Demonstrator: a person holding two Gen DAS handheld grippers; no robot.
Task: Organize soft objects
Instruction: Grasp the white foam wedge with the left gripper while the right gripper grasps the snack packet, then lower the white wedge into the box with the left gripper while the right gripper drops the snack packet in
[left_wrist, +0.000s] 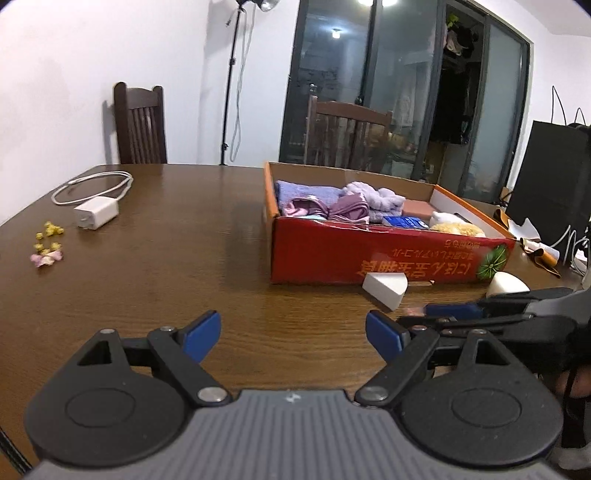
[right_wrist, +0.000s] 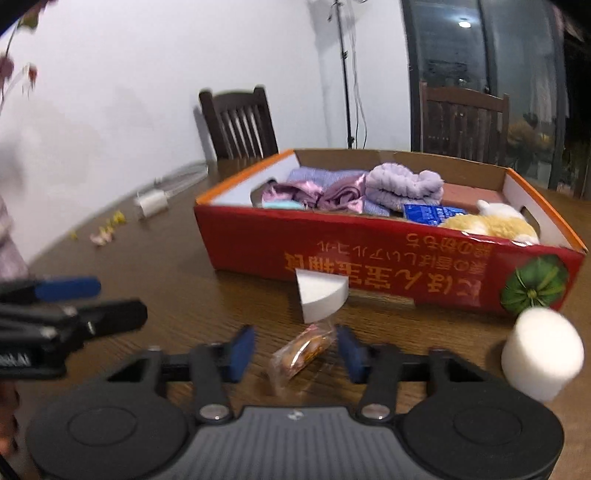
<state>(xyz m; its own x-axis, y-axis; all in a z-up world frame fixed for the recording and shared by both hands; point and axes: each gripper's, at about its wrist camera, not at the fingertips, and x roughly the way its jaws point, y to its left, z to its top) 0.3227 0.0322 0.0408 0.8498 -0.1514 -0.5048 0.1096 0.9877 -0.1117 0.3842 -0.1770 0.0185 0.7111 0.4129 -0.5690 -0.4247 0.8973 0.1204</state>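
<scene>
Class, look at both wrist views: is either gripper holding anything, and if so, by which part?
Nothing is held. The left gripper is open over bare table. The right gripper is open, its fingers either side of a wrapped snack, not clamping it.

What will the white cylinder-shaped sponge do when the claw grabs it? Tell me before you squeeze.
The white cylinder sponge looks like porous foam, so it will probably compress and feel very light. It seems to rest on a flat end by the red box, so it should stay put, but if tipped, its round side would likely roll across the smooth table.
</scene>
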